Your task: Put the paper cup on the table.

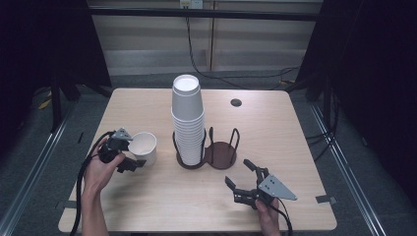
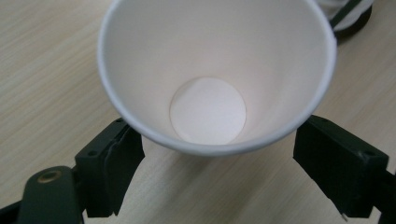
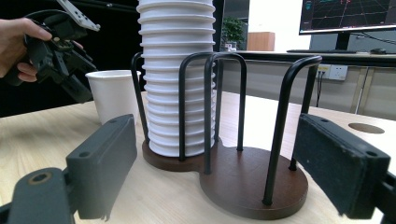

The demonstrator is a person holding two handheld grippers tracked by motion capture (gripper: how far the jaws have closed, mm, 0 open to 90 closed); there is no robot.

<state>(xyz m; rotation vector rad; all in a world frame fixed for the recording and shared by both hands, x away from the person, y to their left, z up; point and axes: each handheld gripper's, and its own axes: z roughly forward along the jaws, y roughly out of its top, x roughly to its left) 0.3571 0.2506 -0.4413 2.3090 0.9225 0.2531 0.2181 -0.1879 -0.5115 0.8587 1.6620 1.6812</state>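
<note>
High view: left claw [image 1: 129,158] pinches the single white paper cup [image 1: 143,147] near the surface's [image 1: 147,206] left edge; right claw [image 1: 242,178] spread, open wood around it.

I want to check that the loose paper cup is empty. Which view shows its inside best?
The left gripper view: it looks straight into the loose cup, showing a bare white bottom. The high view shows the cup small beside the left gripper; the right gripper view shows its outer wall.
</note>
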